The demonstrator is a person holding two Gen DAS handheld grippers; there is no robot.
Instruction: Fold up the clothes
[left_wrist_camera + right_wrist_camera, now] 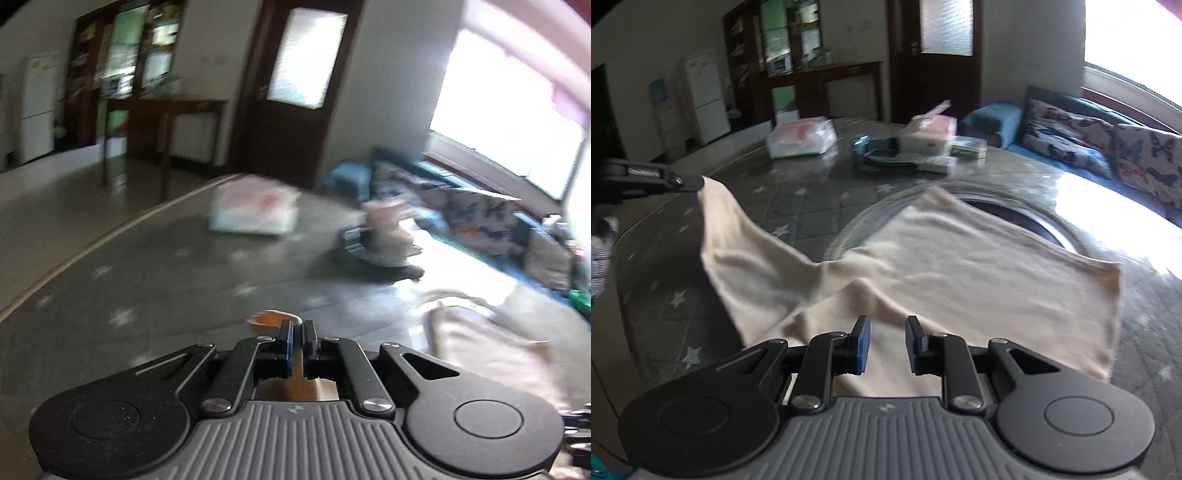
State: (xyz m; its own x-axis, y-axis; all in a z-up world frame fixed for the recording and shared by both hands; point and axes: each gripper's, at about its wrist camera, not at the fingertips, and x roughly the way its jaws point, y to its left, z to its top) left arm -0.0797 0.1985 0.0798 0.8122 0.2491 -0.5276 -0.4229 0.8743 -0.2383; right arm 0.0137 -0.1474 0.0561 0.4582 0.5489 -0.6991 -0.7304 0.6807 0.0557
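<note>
We are seeing the cream cloth [960, 266] lying spread on the worktop [775, 199] just ahead of and under the right gripper [887, 341], whose fingers are standing apart and gripping nothing. The left gripper [685, 183] is pinching the cloth's far-left corner, lifting it clear of the worktop. Beyond both grippers, a plastic-wrapped packet [801, 137] and a tissue box [929, 134] are sitting near the worktop's far edge.

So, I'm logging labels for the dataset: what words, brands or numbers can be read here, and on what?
None can be read.
Plastic-wrapped pack: red print, too blurred.
Tissue box: nothing legible.
Right gripper body: a small embossed mark, no letters.
</note>
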